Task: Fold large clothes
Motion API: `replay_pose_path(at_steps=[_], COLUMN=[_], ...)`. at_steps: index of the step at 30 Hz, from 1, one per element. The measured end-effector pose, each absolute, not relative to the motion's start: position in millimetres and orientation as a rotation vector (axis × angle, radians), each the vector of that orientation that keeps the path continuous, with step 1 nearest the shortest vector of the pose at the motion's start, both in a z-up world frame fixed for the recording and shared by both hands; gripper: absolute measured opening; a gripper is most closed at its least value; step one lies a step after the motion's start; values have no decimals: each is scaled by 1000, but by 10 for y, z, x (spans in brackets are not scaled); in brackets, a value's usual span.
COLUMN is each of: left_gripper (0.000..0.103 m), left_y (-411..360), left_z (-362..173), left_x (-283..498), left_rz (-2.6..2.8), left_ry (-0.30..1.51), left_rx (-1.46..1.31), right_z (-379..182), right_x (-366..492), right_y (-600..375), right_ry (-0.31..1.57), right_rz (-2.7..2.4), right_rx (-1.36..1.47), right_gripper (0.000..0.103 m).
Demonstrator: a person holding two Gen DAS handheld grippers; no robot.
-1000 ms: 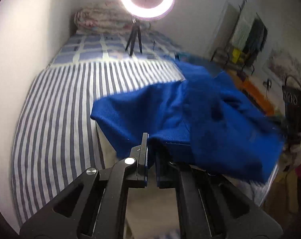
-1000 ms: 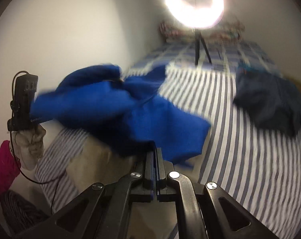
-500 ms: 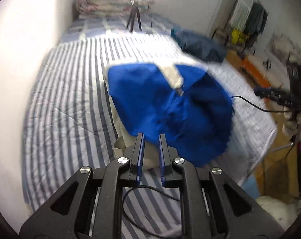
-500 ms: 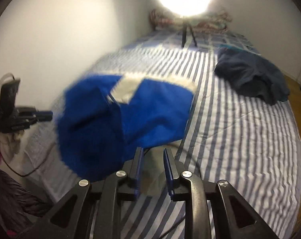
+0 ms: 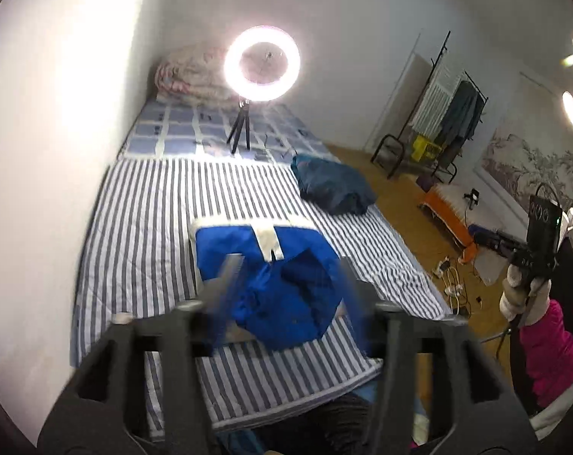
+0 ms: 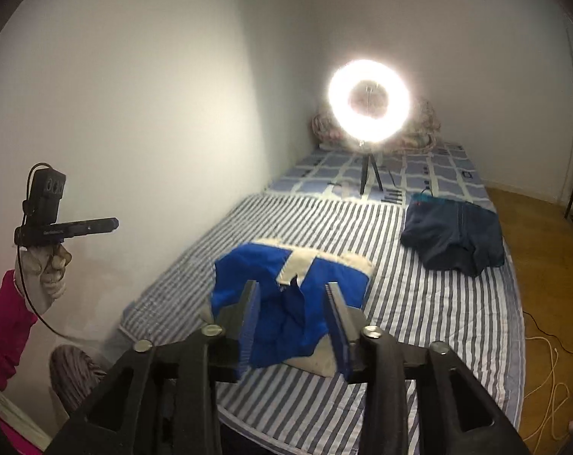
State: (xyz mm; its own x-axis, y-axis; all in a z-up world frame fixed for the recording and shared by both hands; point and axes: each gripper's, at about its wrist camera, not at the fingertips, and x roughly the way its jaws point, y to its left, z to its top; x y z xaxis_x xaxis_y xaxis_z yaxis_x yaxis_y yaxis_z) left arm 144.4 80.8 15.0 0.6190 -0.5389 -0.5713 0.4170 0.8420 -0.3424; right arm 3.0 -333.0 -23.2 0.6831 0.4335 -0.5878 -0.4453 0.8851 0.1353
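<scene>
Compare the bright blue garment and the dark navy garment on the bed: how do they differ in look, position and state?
The bright blue garment is vivid blue with white trim; the dark navy garment is dull and dark, with a little teal at one edge. The bright blue garment lies near the bed's foot, in front of both open grippers; the dark navy garment lies farther up, toward the floor-side edge. Both are rumpled and rest on the striped sheet, held by neither gripper.

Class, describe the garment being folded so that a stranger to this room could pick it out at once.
Start at the striped bed with the ring light at its far end. The blue garment lies near the bed's front edge. Unlike the dark clothes further back, it is bright blue with a cream band.
</scene>
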Motion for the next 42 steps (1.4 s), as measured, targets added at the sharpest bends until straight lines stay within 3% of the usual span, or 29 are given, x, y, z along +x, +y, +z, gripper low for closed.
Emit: replay_pose_path(at_steps=[5, 7, 13, 19, 24, 25, 26, 27, 29, 31, 38, 42], left_gripper=[62, 62, 62, 62, 62, 58, 45, 38, 12, 6, 0, 0], left_y=[831, 830, 903, 994, 921, 879, 846, 812, 764, 710, 745, 783], left_z=[-253, -637, -1707, -2193, -2414, -2464, -2483, -2518, -2574, -2575, -2282, -2603], left_x=[1791, 2070, 2748, 3164, 3407, 3452, 3485, 3520, 3573, 3582, 3350, 3330], left_rz=[-502, -444, -370, -347, -373, -388, -393, -396, -408, -413, -461, -381], left_ry=[773, 839, 1022, 1070, 1103, 1111, 1118, 1131, 1146, 1148, 1110, 1186], left_rx=[-255, -288, -520, -709, -774, -779, -774, -770, -778, -753, -710, -632], right_z=[-646, -988, -1964, -2694, -2966, -2985, -3009, -3042, -3117, -3166, -2746, -2871], right_x=[272, 409, 839, 1273, 1528, 1552, 1599, 1649, 1709, 1749, 1558, 1461], right_y=[-3412, -3413, -3445, -3437, -3396, -3381, -3349, -3321, -3283, -3259, -3317, -3423], right_ry=[723, 768, 936, 1040, 1049, 1048, 1048, 1054, 1074, 1098, 1048, 1053], right_rz=[509, 518, 506, 506, 529, 527, 527, 529, 523, 528, 590, 570], right_rx=[71, 86, 220, 400, 535, 536, 533, 530, 530, 542, 550, 552], right_gripper=[48, 53, 55, 57, 56, 54, 54, 51, 37, 5, 0, 0])
